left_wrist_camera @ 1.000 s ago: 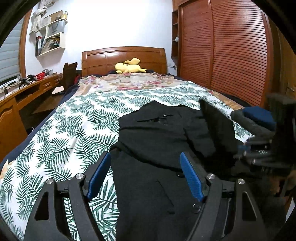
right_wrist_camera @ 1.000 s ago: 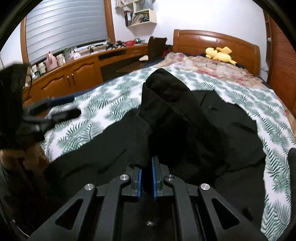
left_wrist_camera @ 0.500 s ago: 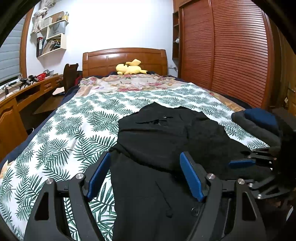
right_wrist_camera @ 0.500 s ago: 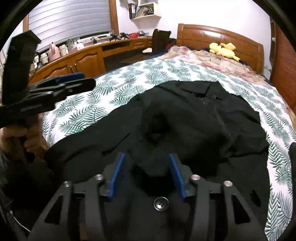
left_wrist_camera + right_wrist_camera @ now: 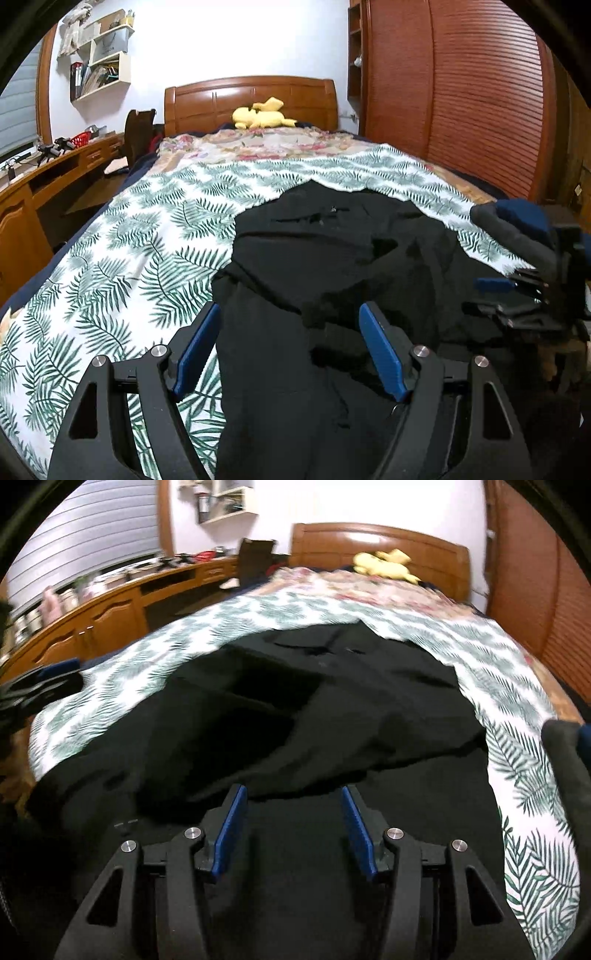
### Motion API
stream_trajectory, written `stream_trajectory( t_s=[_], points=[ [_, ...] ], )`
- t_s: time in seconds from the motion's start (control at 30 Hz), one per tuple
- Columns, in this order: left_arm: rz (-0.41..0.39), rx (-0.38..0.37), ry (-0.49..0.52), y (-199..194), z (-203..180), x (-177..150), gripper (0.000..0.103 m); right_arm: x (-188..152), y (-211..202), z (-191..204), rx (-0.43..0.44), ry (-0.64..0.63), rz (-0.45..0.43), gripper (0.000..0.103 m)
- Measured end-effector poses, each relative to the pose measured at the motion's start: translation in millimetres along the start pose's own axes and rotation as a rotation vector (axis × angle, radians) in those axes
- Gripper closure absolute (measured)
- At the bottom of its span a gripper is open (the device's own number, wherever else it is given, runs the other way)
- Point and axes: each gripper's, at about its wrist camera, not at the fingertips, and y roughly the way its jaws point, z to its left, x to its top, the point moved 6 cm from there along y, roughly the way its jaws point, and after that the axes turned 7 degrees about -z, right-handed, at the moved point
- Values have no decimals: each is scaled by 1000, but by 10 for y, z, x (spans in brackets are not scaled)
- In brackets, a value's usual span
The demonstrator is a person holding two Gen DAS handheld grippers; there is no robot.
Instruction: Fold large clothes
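Your left tool (image 5: 290, 345) hangs with its blue pads spread wide and nothing between them, poised just above the near part of the black garment (image 5: 332, 266). Your right tool (image 5: 291, 825) is likewise wide open and empty, its pads set apart over the garment's near hem in the right wrist view. From the left wrist view you can see the right tool at the right edge, low beside the garment's right side. The garment lies spread on the bed (image 5: 122, 258), over the fern-print cover, with its collar end pointing toward the wooden headboard (image 5: 251, 99) and a folded-over layer lying across its middle. The near end runs down to the foot of the bed, under both tools. A yellow plush toy (image 5: 262, 114) rests at the head of the bed, well apart from the garment. A wooden table (image 5: 110, 609) runs along the wall to your left, and a slatted wardrobe (image 5: 461, 92) stands to your right. The right wrist picture is blurred.
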Motion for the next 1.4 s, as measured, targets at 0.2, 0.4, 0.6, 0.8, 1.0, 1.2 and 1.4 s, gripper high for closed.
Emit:
stream_trajectory(
  t_s=[0.2,0.4,0.6,0.8,1.0,1.2,1.4],
  points=[
    [57,5,13,185,-126,-112,25,-10,138,-21,-33,56,-33,48],
    [105,9,17,384,-222,-197,25,-162,47,43,-12,89,-50,48],
    [148,15,-24,572,-243,-252,25,-198,-32,13,-22,86,-44,48],
    [176,12,-67,718,-284,-273,25,-167,-69,-67,-30,94,-53,48],
    [201,13,-58,768,-344,-334,34,-200,-131,9,-20,70,-76,48],
    [245,-18,-70,783,-357,-447,55,-235,-137,18,-18,36,-78,48],
    [236,-43,-63,690,-371,-401,86,-203,-117,-5,-22,32,-78,48]
  ],
)
